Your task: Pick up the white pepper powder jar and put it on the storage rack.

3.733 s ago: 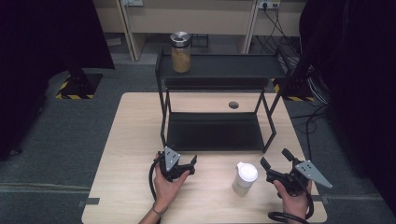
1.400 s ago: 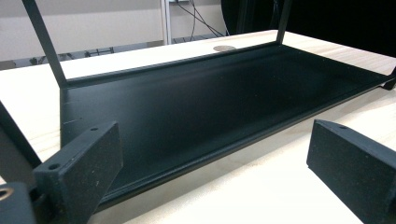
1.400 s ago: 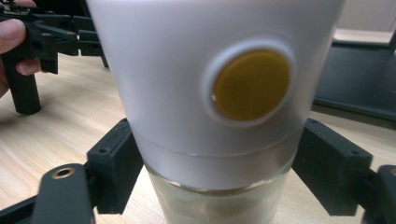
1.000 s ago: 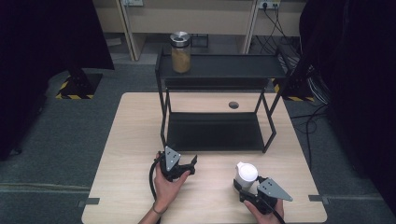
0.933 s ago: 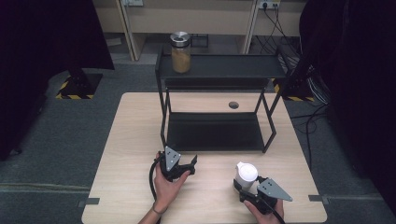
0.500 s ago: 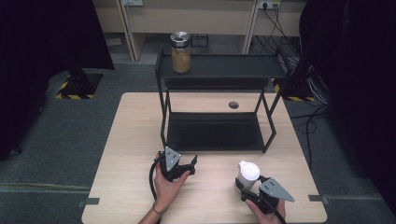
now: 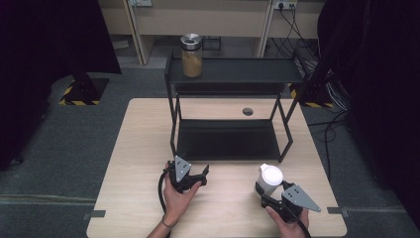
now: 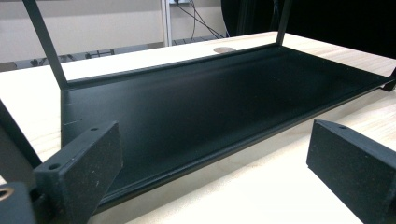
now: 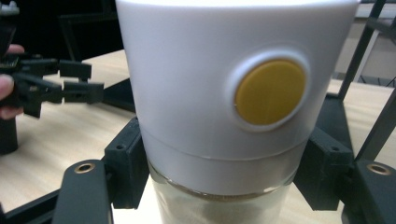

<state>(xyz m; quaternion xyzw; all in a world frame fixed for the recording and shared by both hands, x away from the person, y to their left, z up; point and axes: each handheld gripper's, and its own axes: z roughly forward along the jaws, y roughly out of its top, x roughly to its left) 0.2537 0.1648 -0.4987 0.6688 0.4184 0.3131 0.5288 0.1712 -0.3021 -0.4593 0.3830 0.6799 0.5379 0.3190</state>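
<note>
Compared with the high view of a few seconds earlier, the right gripper (image 7: 265, 194) is now brought in against the white-capped jar (image 7: 270, 179), which then stood free on the table (image 7: 138, 163) with that gripper well to its right. Its jaws are now clamped on the jar: in the right gripper view the two black pads press the jar (image 9: 224, 116) from both sides, just below the white cap, where the glass begins. Over the last second the grip looks settled rather than closing further. The jar seems shifted slightly from its earlier spot, near the table's front edge toward the right corner, in front of the black shelf rack (image 7: 233, 74). The grasp is judged complete, so a lift is the likely next step, perhaps toward the rack, where a second jar (image 7: 191, 55) with a metal lid stands at the left end of the top shelf.

The left gripper (image 7: 198, 176) is held near the front edge, left of centre, its jaws wide apart with nothing between them; the rack's lower tray (image 8: 210, 107) lies ahead of it.

Whether the jar's base rests on the table cannot be told: it is cut off in the right gripper view. Its contents show only as a pale blur through the glass.
</note>
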